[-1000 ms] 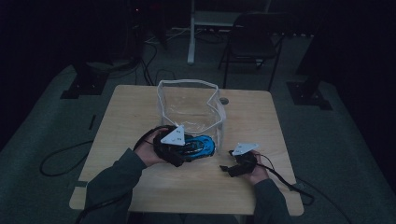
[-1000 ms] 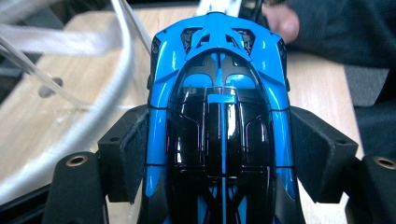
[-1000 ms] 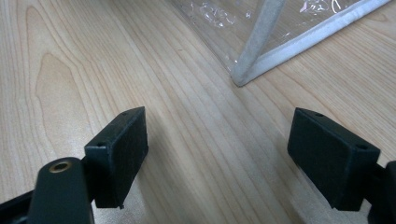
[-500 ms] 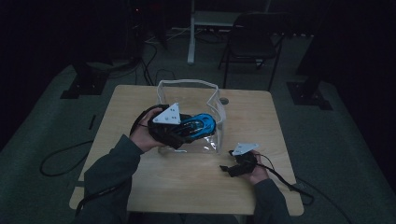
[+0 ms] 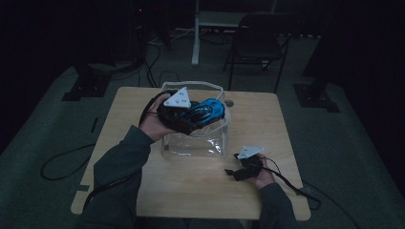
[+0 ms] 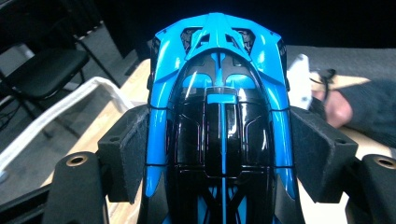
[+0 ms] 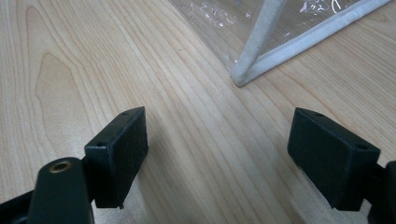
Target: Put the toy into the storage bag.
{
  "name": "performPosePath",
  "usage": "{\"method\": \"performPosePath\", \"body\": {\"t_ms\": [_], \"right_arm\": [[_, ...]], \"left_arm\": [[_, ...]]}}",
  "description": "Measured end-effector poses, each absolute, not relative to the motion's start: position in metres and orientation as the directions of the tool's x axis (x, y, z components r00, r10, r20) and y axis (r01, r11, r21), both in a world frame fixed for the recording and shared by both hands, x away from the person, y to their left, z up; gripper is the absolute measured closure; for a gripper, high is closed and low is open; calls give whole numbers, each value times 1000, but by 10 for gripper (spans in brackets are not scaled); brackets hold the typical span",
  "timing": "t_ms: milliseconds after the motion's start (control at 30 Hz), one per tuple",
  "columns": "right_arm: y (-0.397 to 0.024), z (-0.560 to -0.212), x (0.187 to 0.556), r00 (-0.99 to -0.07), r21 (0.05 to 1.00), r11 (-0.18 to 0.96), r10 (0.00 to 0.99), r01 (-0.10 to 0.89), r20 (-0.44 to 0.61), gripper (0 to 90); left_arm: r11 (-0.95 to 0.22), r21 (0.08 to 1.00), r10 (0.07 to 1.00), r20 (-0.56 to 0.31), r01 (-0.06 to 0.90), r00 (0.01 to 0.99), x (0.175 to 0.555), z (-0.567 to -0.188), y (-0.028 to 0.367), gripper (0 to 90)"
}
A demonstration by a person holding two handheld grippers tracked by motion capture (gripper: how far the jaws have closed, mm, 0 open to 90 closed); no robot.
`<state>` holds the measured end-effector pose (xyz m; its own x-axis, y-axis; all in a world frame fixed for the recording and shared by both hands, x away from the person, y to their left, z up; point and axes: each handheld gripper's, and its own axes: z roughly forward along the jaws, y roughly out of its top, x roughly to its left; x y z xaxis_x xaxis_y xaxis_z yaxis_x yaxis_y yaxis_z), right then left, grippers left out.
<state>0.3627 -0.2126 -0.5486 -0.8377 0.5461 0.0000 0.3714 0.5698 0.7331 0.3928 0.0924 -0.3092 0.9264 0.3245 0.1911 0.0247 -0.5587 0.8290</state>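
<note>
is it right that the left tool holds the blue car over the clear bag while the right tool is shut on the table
Not quite: the right tool is open, not shut. The right gripper view shows its jaws wide apart with bare table between them. The rest stands: the left tool grips the blue car over the clear bag.

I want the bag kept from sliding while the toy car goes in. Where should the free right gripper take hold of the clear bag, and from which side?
Probably the white-trimmed bottom corner of the clear bag, coming in low from the person's side. The open right gripper already faces that corner, and the stiff seam is a narrow ridge its jaws could close on, unlike the slick clear wall.
</note>
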Motion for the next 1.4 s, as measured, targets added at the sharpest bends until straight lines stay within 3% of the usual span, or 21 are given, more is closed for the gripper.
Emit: {"method": "performPosePath", "body": {"t_ms": [500, 733, 867, 1033, 1400], "right_arm": [[-213, -549, 363, -839, 732, 571, 544, 371, 1, 194], [-213, -549, 363, -839, 732, 571, 544, 371, 1, 193], [-213, -549, 363, -840, 732, 572, 542, 369, 0, 191], [-212, -549, 363, -841, 733, 572, 541, 368, 0, 191], [-212, -549, 363, -841, 733, 573, 541, 368, -1, 191]], "left_arm": [[-521, 834, 512, 135, 182, 848, 435, -311, 81, 282], [-516, 830, 548, 129, 212, 827, 445, -311, 76, 282], [-526, 826, 538, 139, 203, 831, 449, -311, 77, 281], [-572, 809, 460, 182, 134, 869, 459, -313, 83, 281], [-619, 782, 351, 189, 75, 917, 477, -315, 92, 281]]}}
